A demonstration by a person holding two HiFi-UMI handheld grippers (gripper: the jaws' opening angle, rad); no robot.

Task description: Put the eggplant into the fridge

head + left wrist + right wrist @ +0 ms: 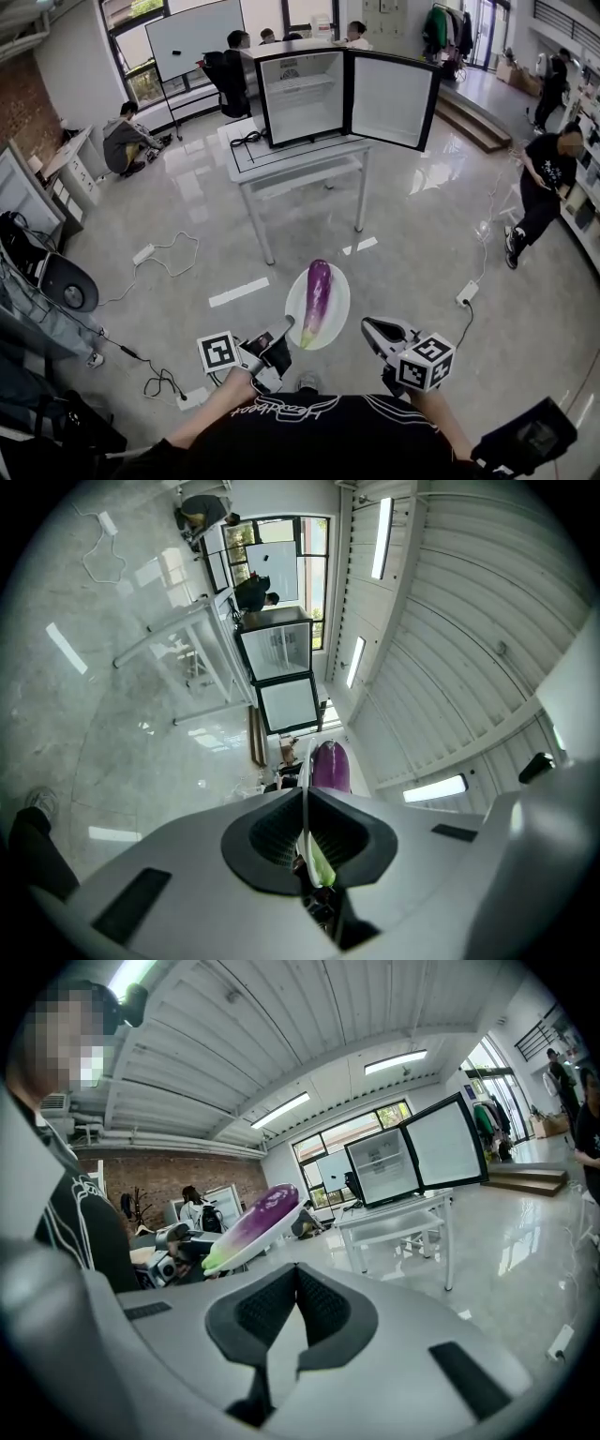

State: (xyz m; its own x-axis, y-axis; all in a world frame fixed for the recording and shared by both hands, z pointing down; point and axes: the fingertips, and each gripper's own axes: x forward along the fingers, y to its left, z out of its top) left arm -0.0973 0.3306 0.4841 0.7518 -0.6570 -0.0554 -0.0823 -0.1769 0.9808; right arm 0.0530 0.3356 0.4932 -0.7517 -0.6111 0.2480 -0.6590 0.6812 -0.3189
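Note:
A purple eggplant [317,298] with a green stem lies on a white plate [336,309] held in the air in front of me. My left gripper [284,330] is shut on the plate's near left rim; the left gripper view shows the rim [303,799] edge-on between the pads, with the eggplant [330,766] beyond. Just off the plate's right edge, my right gripper [367,328] is shut and holds nothing; its view has the eggplant [253,1221] up to the left. The small fridge [302,94] stands open on a white table [281,159] ahead, its door [389,98] swung right.
Cables and power strips [143,253] lie on the glossy floor to the left and right [467,294]. A person [544,187] walks at the right, others sit at the back by a whiteboard [192,36]. A black chair [227,80] stands behind the fridge.

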